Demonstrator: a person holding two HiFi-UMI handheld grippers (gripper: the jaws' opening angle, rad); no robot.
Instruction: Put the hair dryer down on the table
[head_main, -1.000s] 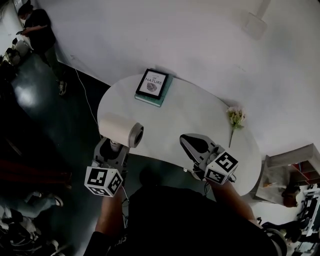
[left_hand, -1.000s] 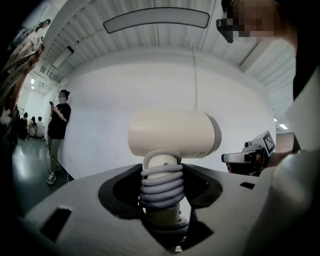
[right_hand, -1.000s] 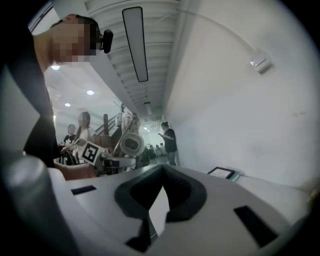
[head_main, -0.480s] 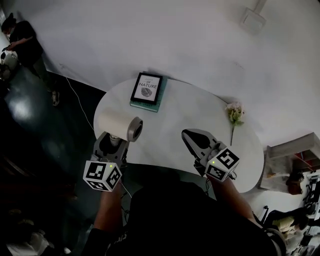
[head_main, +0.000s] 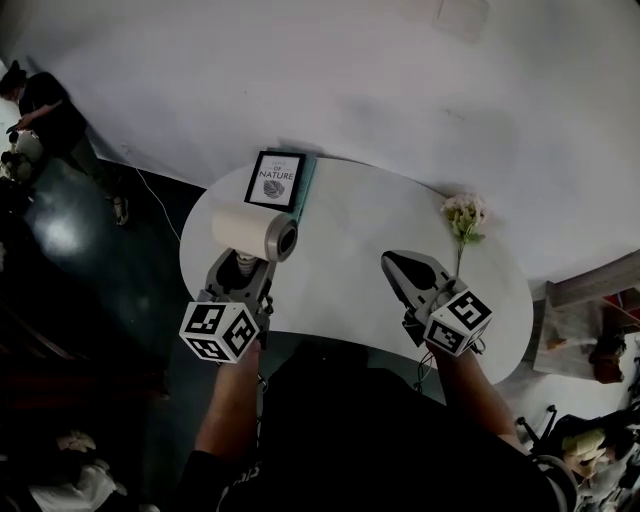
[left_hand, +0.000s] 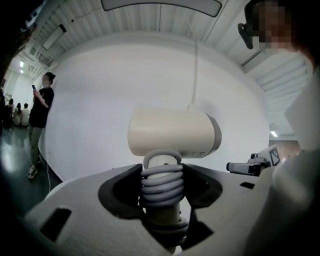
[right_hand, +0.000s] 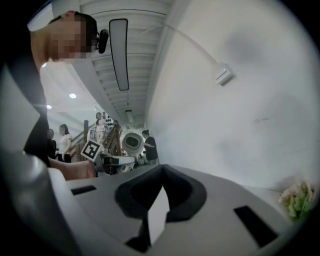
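A cream hair dryer (head_main: 255, 232) with a grey rear ring hangs over the left end of the white oval table (head_main: 360, 235). My left gripper (head_main: 243, 268) is shut on its handle from below. In the left gripper view, the dryer's body (left_hand: 172, 132) lies crosswise above the jaws. The handle, with grey cord coiled round it (left_hand: 161, 181), sits clamped in the left gripper (left_hand: 161, 176). My right gripper (head_main: 394, 263) hovers over the table's near right part, shut with nothing in it. The right gripper (right_hand: 160, 176) shows both jaws pressed together, and the hair dryer (right_hand: 132, 141) appears far left of them.
A framed book (head_main: 276, 180) lies at the table's far left, just beyond the dryer. A pale flower sprig (head_main: 462, 214) lies on the right side, seen too in the right gripper view as a flower sprig (right_hand: 299, 198). A person (head_main: 45, 110) stands on the dark floor at far left.
My left gripper has carried the hair dryer further over the table, closer to the book. The right gripper stays shut and has shifted slightly right.
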